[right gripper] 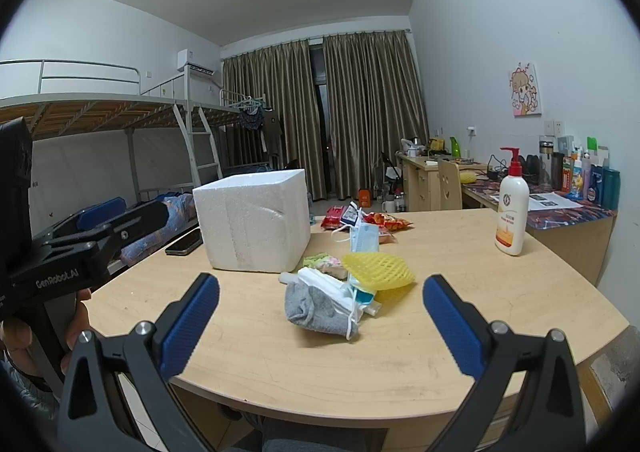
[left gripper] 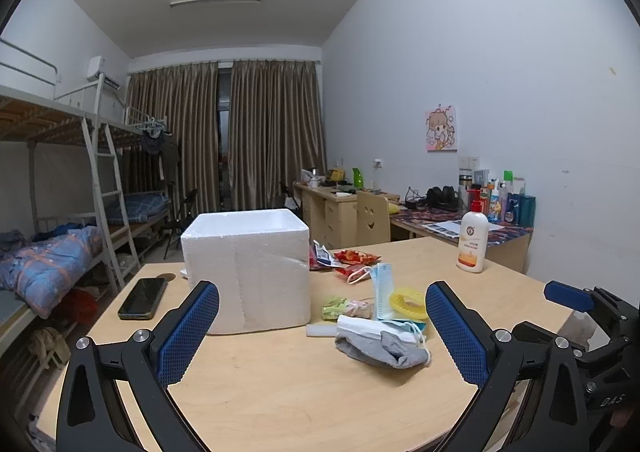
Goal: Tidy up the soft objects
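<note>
Both grippers hang over the near edge of the table (right gripper: 460, 264), and each one has its jaws wide apart with nothing between them.

The soft things lie in a small pile in the middle of the table. The sock (right gripper: 316, 308) is the nearest piece. In the right wrist view it sits dead ahead, at 12 o'clock from the right gripper (right gripper: 320, 326), just past the fingertips. Its long side runs across, from 9 to 3 o'clock, so the open jaws could come down on either side of it. A white mask (right gripper: 328, 286) rests on its far edge, touching it, and its ear loop hangs over the sock. The yellow foam net (right gripper: 378, 270) lies at about 1 o'clock, just behind the mask.

In the left wrist view the sock (left gripper: 380, 350) sits at about 1 o'clock from the left gripper (left gripper: 322, 334), off to the right of its middle line. So the right gripper looks like the better placed one to reach it.

The foam box (right gripper: 252, 222) stands at 11 o'clock, near the pile but apart from it. It looks like the place for the soft things to go. A phone (left gripper: 143, 298) lies on the left of the box, and a lotion bottle (right gripper: 511, 208) stands well apart at 2 o'clock.
</note>
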A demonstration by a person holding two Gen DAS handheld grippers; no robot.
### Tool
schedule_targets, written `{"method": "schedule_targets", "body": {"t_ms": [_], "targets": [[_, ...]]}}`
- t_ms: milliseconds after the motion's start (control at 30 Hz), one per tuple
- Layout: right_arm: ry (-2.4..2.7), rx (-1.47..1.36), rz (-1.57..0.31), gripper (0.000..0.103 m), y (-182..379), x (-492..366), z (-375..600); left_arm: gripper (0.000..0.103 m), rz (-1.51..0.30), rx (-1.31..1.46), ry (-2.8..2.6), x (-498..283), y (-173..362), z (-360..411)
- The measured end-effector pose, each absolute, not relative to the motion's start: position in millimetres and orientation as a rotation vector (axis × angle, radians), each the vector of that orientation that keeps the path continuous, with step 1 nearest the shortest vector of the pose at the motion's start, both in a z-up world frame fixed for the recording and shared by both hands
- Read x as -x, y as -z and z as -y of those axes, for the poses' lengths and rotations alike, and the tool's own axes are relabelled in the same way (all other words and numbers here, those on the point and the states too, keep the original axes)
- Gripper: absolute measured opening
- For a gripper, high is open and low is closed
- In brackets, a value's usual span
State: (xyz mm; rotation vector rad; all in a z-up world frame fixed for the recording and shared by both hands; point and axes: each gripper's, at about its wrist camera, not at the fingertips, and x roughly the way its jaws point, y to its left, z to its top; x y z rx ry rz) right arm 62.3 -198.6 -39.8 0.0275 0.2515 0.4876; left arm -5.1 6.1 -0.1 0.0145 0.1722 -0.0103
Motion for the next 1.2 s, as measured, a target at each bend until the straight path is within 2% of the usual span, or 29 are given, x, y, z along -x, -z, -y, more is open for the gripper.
{"method": "schedule_targets", "body": {"t_ms": [1200], "targets": [[-0.485, -0.01, -0.278, 0.103, 39.8, -74.7, 197.0, 0.103, -0.207, -0.009, 0.034, -5.2, 5.7, -9.4]]}}
